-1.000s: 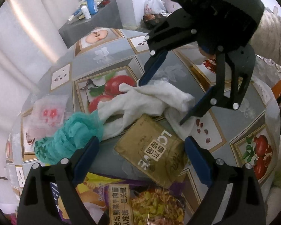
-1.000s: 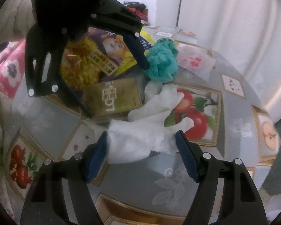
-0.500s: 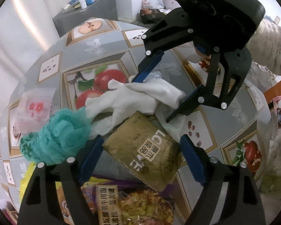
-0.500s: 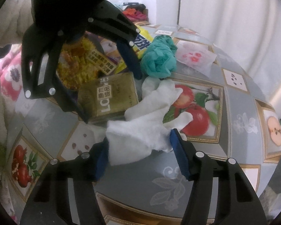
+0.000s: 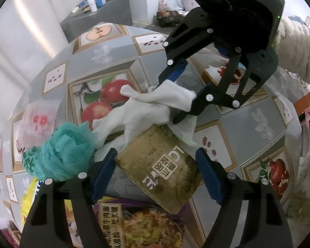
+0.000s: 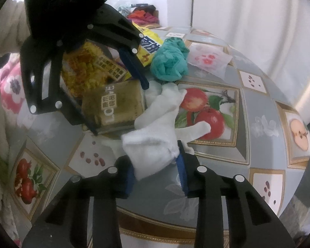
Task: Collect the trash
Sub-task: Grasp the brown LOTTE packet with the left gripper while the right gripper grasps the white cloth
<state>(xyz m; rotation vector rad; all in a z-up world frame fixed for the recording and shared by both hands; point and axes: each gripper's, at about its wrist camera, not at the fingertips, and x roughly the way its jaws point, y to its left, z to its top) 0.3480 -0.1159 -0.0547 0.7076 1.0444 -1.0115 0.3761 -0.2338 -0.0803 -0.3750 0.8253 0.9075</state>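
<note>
A crumpled white tissue (image 6: 155,136) lies on the fruit-print tablecloth (image 6: 248,124). My right gripper (image 6: 156,171) is closed around its near end and pinches it; this also shows in the left wrist view (image 5: 165,103). A gold-brown snack packet (image 5: 161,169) lies between the open fingers of my left gripper (image 5: 157,173), with the fingers beside its edges. In the right wrist view the packet (image 6: 115,105) sits under the left gripper (image 6: 119,107). A teal crumpled wad (image 5: 60,155) lies to the packet's left.
A purple and yellow snack bag (image 5: 142,227) lies under the left gripper. A pale wrapper with red print (image 5: 35,124) lies at the table's left. A yellow packet (image 6: 148,47) sits behind the teal wad (image 6: 169,62). A grey side table (image 5: 101,14) with bottles stands beyond.
My right gripper has closed in on the white tissue and now pinches it, lifting its end. My left gripper has moved forward so the gold packet sits between its fingers.
</note>
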